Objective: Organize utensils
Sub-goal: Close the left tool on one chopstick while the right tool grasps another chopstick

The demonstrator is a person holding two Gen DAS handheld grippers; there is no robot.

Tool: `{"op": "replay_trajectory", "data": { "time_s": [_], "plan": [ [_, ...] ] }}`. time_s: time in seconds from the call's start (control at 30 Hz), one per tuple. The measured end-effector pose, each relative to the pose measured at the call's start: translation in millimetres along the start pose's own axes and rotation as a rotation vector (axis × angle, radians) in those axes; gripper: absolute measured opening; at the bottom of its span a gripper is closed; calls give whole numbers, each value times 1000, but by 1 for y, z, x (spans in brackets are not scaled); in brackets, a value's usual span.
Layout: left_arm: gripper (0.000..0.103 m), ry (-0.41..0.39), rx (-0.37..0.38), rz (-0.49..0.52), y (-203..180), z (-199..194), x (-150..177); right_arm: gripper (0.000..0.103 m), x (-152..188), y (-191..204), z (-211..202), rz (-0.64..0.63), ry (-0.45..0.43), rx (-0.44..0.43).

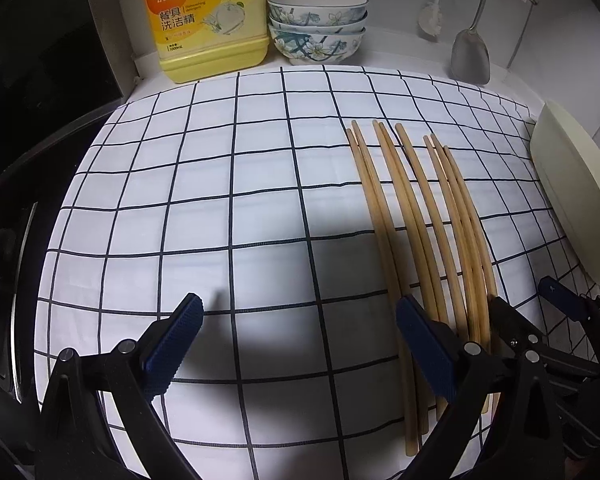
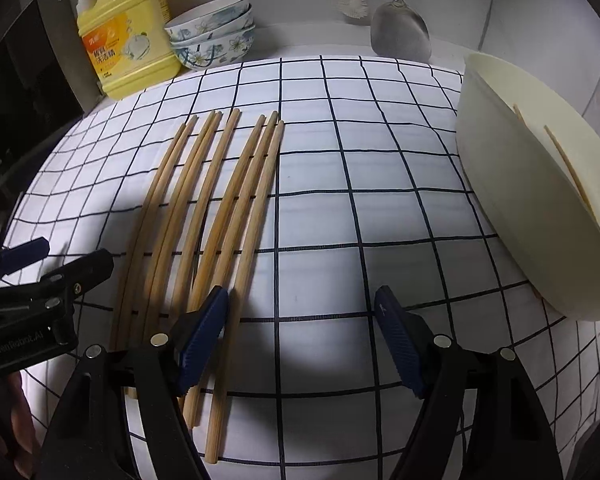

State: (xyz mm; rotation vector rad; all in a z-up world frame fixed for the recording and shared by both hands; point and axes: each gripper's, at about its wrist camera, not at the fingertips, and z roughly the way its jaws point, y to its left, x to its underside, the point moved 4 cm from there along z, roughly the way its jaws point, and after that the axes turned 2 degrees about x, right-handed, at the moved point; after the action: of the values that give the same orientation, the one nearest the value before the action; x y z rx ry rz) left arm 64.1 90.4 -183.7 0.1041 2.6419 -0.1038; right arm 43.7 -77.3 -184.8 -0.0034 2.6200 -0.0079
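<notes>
Both grippers, left (image 1: pixel 298 330) and right (image 2: pixel 300 314), hang released over the near cloth (image 1: pixel 220 184). Chopsticks (image 2: pixel 220 216) lie fanned, ready for picking. Holder (image 2: pixel 532 208) far right, tilted, apparently to receive them.

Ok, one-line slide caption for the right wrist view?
Open right hand-held gripper hovers beside seven wooden chopsticks on a checked cloth, cream tub at right.

My left claw (image 1: pixel 300 344) hangs wide open above the checked cloth (image 1: pixel 220 208); wooden chopsticks (image 1: pixel 420 216) lie just right of it.
</notes>
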Motion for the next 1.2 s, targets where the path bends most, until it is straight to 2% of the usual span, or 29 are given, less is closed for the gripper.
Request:
{"op": "replay_trajectory", "data": {
  "time_s": [0.53,0.8,0.9,1.2],
  "plan": [
    [97,14,0,13,-5,11,-1,72,0,-24,0,26,-10,48],
    [98,25,-4,6,-7,15,-2,72,0,-23,0,28,-12,45],
    [98,28,-31,22,-12,20,-4,72,-2,-22,1,21,-16,45],
    [97,32,-45,-8,-13,26,-14,72,-9,-16,6,-2,-32,42]
  ]
}}
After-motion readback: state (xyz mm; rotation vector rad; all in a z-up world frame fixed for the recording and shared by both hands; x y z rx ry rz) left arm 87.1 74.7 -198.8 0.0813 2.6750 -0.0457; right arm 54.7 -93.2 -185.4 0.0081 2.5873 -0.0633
